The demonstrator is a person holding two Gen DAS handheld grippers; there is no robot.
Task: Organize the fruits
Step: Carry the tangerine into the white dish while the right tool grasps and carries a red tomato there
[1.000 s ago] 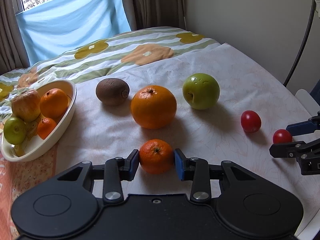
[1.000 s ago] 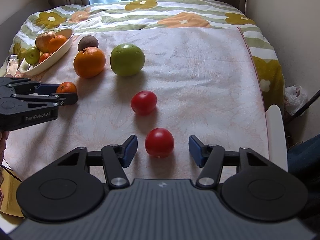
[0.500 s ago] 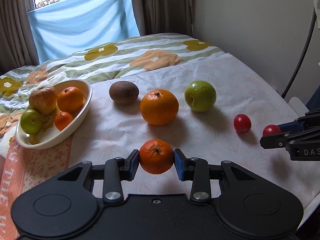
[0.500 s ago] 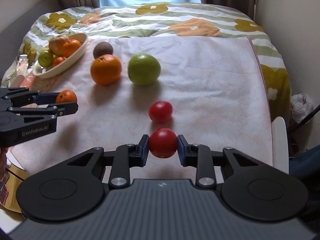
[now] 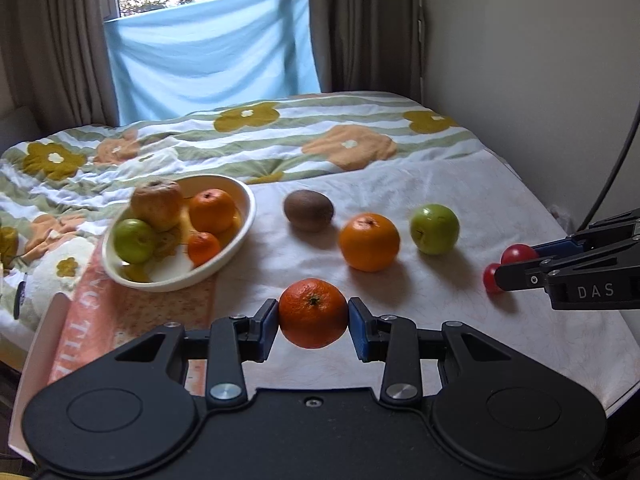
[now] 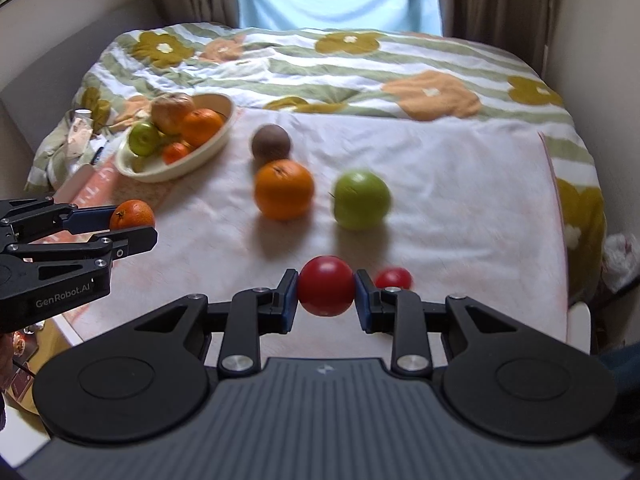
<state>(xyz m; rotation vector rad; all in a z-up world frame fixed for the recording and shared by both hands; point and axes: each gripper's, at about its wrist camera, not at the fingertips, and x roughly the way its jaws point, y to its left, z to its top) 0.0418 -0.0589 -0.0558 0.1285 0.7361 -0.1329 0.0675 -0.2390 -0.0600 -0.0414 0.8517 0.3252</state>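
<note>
My left gripper (image 5: 313,314) is shut on a small mandarin (image 5: 313,312) and holds it above the cloth; it also shows in the right wrist view (image 6: 132,214). My right gripper (image 6: 325,287) is shut on a red tomato (image 6: 325,285), lifted off the cloth. A second red tomato (image 6: 394,279) lies on the cloth just right of it. A cream bowl (image 5: 245,227) at the left holds apples and oranges. A kiwi (image 5: 308,210), a large orange (image 5: 369,242) and a green apple (image 5: 434,229) lie in a row on the cloth.
The fruit lies on a pale cloth (image 6: 460,184) spread over a floral quilt (image 6: 360,64) on a bed. A pink printed sheet (image 5: 120,320) lies under the bowl. A wall runs along the right; curtains and a blue cloth (image 5: 208,52) hang at the back.
My right gripper closed on the near tomato and lifted it. My left gripper rose and drew back with the mandarin. The fruit on the cloth has not moved.
</note>
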